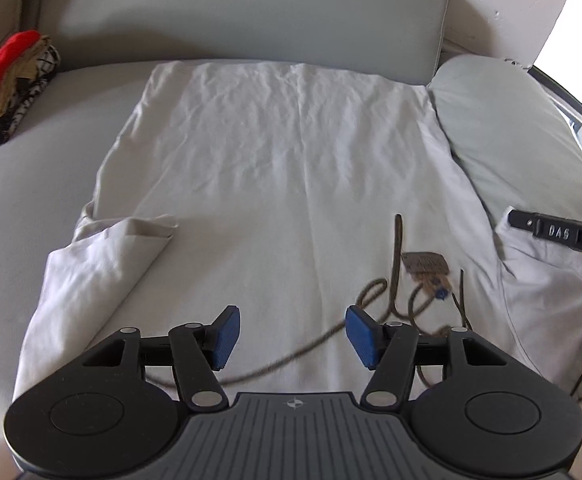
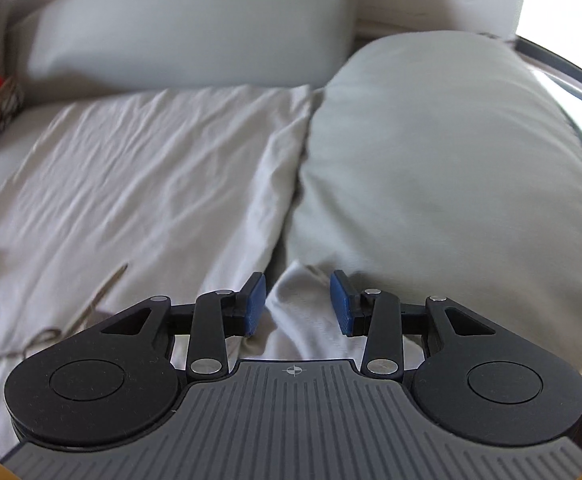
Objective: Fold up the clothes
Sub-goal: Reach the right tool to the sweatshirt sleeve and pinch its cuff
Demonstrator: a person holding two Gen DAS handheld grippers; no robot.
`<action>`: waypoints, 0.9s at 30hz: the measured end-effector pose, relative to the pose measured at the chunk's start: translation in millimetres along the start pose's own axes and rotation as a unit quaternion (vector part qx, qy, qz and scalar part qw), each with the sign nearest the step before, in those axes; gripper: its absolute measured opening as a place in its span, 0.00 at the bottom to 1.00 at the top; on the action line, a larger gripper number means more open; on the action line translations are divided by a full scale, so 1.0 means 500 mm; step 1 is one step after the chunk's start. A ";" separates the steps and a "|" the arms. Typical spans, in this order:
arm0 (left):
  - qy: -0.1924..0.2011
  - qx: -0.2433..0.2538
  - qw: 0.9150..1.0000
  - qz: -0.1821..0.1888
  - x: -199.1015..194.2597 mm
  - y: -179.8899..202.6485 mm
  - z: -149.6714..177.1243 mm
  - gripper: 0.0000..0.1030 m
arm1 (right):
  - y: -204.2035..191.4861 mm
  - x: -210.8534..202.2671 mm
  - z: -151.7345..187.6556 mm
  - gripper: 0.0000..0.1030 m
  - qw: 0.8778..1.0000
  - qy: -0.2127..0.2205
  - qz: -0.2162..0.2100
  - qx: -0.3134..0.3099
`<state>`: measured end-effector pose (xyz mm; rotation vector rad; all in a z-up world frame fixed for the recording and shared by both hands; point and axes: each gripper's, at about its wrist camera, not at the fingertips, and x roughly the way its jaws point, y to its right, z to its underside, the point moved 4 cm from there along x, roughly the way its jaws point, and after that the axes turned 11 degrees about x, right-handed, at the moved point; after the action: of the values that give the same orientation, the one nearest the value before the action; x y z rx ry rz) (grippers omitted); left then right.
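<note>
A white garment (image 1: 275,168) lies spread flat on the grey couch seat, its left sleeve folded inward and a brown paper tag (image 1: 425,262) on a dark cord (image 1: 397,256) resting near the collar end. My left gripper (image 1: 289,336) hovers open over the near edge of the garment, nothing between its blue pads. The right gripper's finger (image 1: 547,230) shows at the right over the other sleeve. In the right wrist view my right gripper (image 2: 298,304) is open above the garment's (image 2: 143,184) right edge, with cloth beneath the gap but not pinched.
A grey pillow (image 2: 443,168) lies against the garment's right side. The couch back cushion (image 1: 251,16) runs along the far edge. A heap of red, beige and checked clothes (image 1: 9,80) sits at the far left. A bright window (image 1: 571,40) is at the right.
</note>
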<state>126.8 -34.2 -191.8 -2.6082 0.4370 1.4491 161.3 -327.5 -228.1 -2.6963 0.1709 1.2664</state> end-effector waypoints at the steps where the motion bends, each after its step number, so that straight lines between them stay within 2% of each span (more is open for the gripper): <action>1: -0.002 0.001 1.000 0.001 0.007 0.000 -0.004 0.56 | 0.000 0.002 0.004 0.39 1.000 0.000 0.000 -0.006; 2: -0.004 0.002 1.000 0.002 0.012 0.000 -0.005 0.56 | 0.000 0.005 0.008 0.31 1.000 0.000 0.000 -0.013; 3: -0.005 0.002 1.000 0.003 0.016 0.001 -0.007 0.56 | 0.002 0.006 0.014 0.04 1.000 0.001 0.000 -0.016; 5: -0.007 0.002 1.000 0.007 0.020 0.002 -0.006 0.56 | 0.014 0.004 0.021 0.00 1.000 0.001 0.000 -0.007; 6: -0.008 0.001 1.000 0.007 0.022 0.003 -0.004 0.56 | 0.019 -0.002 0.021 0.00 1.000 0.014 0.005 0.000; 10: -0.008 0.001 1.000 0.008 0.021 0.007 -0.002 0.56 | 0.054 -0.042 0.008 0.00 0.992 0.096 0.068 0.043; 12: -0.002 0.001 1.000 0.008 0.017 0.010 -0.003 0.56 | 0.072 -0.041 0.003 0.00 0.988 0.103 0.093 0.064; 14: 0.002 0.000 1.000 0.007 0.014 0.013 -0.003 0.56 | 0.086 -0.026 0.004 0.02 0.988 0.088 0.102 0.078; 16: -0.001 -0.001 1.000 0.006 0.016 0.015 0.000 0.56 | 0.093 -0.030 0.003 0.13 0.989 0.078 0.089 0.093; 18: -0.005 0.001 1.000 0.005 0.017 0.016 0.004 0.56 | 0.096 -0.058 0.002 0.48 0.988 0.077 0.067 0.115; 19: -0.005 0.004 1.000 0.005 0.014 0.016 0.007 0.56 | 0.098 -0.077 0.003 0.51 0.987 0.077 0.063 0.126; 25: -0.009 0.025 1.000 0.001 -0.022 0.014 0.031 0.57 | 0.132 -0.213 0.084 0.50 0.975 0.074 0.042 0.203; 26: -0.011 0.033 0.999 -0.001 -0.030 0.013 0.039 0.57 | 0.137 -0.223 0.103 0.46 0.975 0.064 0.040 0.209; 27: -0.014 0.041 0.999 -0.004 -0.039 0.013 0.048 0.57 | 0.142 -0.232 0.123 0.31 0.974 0.053 0.038 0.215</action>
<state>95.5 -30.9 -188.0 -2.5197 0.4730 1.4320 29.1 -381.4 -183.9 -2.3974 0.5029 0.9663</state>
